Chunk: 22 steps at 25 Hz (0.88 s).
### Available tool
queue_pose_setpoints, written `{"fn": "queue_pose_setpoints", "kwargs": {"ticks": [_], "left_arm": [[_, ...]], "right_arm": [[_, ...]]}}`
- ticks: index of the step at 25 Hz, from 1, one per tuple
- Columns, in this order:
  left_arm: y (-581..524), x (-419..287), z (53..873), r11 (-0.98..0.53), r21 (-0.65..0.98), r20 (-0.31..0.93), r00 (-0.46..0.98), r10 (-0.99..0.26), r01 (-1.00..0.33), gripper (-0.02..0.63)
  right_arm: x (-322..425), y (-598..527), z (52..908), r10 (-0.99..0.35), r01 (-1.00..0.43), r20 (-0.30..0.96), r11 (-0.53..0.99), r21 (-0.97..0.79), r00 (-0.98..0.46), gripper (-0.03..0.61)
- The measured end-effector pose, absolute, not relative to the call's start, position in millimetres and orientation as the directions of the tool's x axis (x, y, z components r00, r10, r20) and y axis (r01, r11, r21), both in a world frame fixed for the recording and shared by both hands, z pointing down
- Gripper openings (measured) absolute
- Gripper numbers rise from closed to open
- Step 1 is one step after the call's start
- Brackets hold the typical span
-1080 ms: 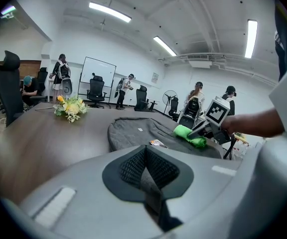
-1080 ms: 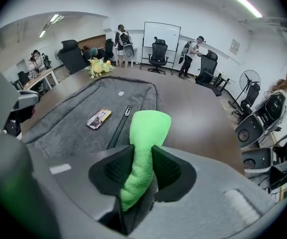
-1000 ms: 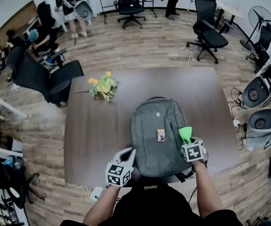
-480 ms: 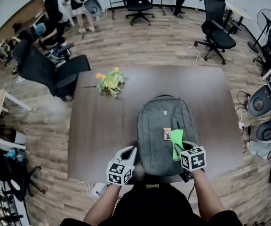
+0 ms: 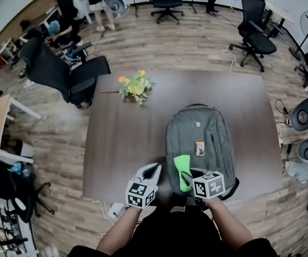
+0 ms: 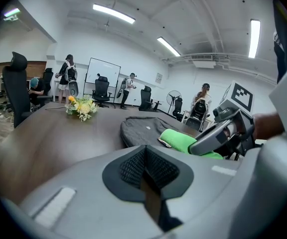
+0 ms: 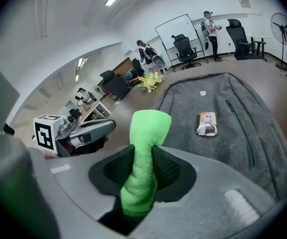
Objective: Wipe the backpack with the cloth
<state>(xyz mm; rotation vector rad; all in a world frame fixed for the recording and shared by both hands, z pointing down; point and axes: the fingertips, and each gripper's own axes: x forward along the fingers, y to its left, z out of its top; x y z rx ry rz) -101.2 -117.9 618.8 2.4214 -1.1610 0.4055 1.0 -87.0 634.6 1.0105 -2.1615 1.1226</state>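
Wiping step is under way, I reckon. My right gripper point(image 5: 189, 176) is clamped tight on the green cloth point(image 5: 181, 166), w/ the free end poking out past the jaws over the near-left part of the grey backpack point(image 5: 202, 130). The bag lies flat on the brown table point(image 5: 116, 143), close to my edge. Can't tell whether the cloth actually presses on the fabric. Left gripper point(image 5: 149, 172) sits just off the bag's near-left corner, jaws together, nothing btwn them. Next I'd press the cloth flat and sweep across the front panel twd the far end, minding the small card point(image 5: 200, 148) lying on it. Bag may slide, so the left may need to steady it.
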Motion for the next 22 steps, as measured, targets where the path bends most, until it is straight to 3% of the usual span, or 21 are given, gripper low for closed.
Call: {"fn": "queue_pose_setpoints", "kwargs": {"ticks": [10, 18, 22], "left_arm": [[-111, -113, 629, -0.585, 0.256, 0.438, 0.632, -0.639, -0.769, 0.020], [-90, -110, 631, -0.614, 0.290, 0.443, 0.672, -0.593, -0.734, 0.020], [-87, -107, 635, -0.644, 0.219, 0.459, 0.660, -0.595, -0.733, 0.020]], "right_arm": [[-18, -81, 641, -0.377, -0.814, 0.729, 0.375, -0.443, -0.571, 0.112], [1, -72, 648, -0.404, -0.865, 0.795, 0.416, -0.280, -0.451, 0.112], [15, -72, 647, -0.420, -0.878, 0.805, 0.415, -0.241, -0.419, 0.112]]}}
